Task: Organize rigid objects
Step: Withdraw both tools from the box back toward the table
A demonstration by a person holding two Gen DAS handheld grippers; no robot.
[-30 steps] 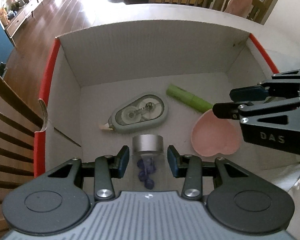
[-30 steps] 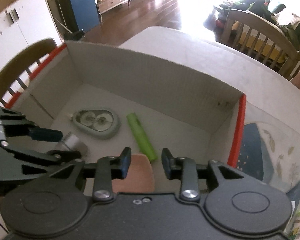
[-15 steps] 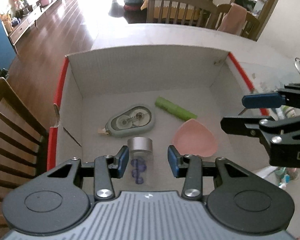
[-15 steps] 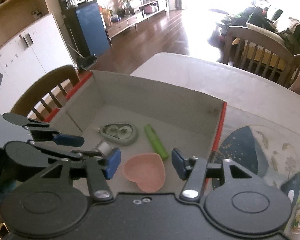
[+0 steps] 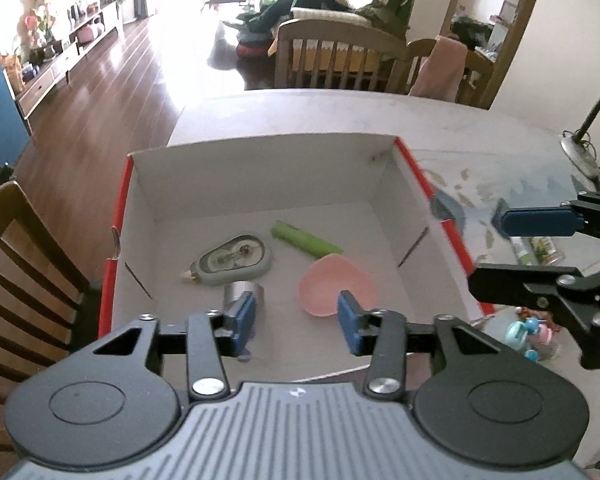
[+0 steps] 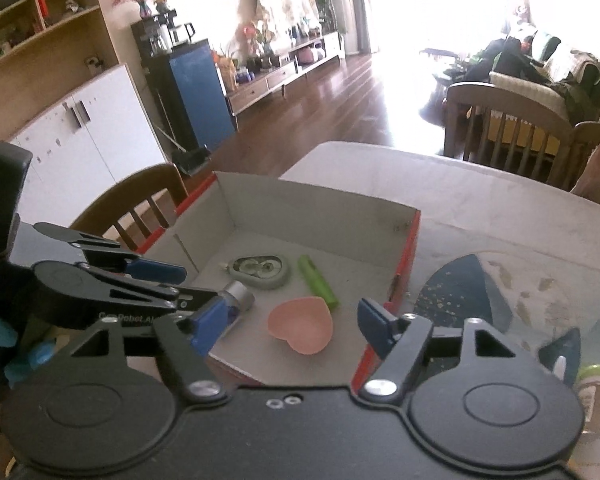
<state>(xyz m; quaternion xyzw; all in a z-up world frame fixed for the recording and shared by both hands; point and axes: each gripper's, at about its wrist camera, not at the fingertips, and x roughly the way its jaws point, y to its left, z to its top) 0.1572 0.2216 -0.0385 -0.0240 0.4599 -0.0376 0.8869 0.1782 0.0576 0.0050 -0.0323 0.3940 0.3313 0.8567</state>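
Note:
A red-edged cardboard box [image 5: 416, 178] [image 6: 404, 256] holds a grey correction-tape dispenser [image 5: 236, 258] [image 6: 260, 266], a green tube [image 5: 306, 238] [image 6: 318, 280], a pink heart-shaped dish [image 5: 336, 288] [image 6: 302, 324] and a silver-capped jar [image 5: 242, 292] [image 6: 240, 294] lying on its side. My left gripper [image 5: 296, 320] is open and empty above the box's near edge; it also shows in the right wrist view [image 6: 168, 284]. My right gripper [image 6: 290, 326] is open and empty, right of the box; it also shows in the left wrist view [image 5: 496, 244].
A patterned blue mat [image 6: 480, 296] lies right of the box. Small colourful toys [image 5: 530, 330] and a bottle [image 6: 590, 392] lie near the table's right side. A wooden chair [image 5: 16, 264] stands left of the box, more chairs [image 5: 336, 56] beyond the table. A desk lamp [image 5: 588, 120] stands far right.
Both grippers have pulled back and up, away from the box. The right gripper has opened and let go of the pink dish, which lies in the box. The jar lies released.

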